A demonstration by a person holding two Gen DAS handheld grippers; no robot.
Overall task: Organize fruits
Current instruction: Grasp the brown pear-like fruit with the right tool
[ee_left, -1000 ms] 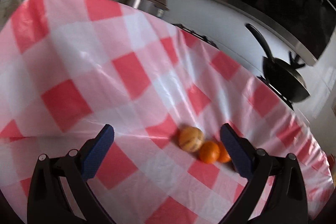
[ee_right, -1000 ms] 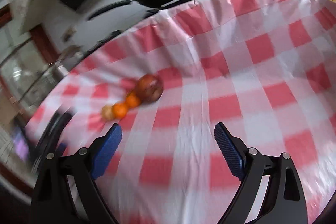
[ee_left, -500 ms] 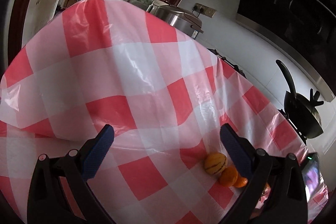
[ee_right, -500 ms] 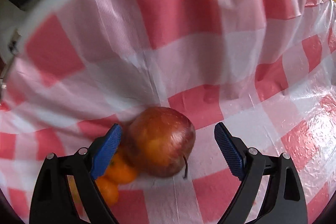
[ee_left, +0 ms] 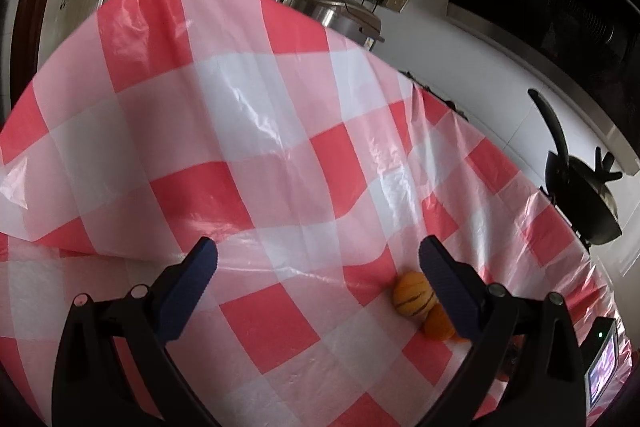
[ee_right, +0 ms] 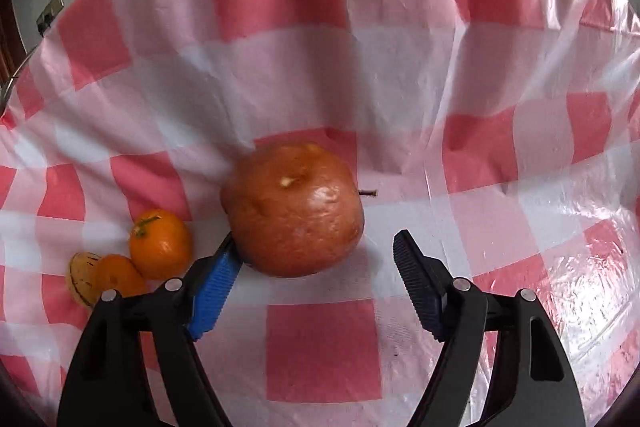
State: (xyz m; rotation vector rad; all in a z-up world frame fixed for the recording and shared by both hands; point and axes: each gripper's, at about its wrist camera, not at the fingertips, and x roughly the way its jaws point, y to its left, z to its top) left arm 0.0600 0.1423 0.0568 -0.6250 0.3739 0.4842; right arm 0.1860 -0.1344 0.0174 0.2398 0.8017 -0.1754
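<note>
My right claw (ee_right: pixel 316 257) closing around apple (ee_right: pixel 294 209) on table (ee_right: pixel 324 347); left pad touching, right pad apart. Risk: one-sided push rolls apple away. Left claw (ee_left: pixel 318 263) spread, empty.

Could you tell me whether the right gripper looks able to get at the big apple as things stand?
Probably yes. The right gripper is closing around the apple: its left pad touches the fruit, the right pad stands clear. The orange sits apart, outside the jaws.
</note>
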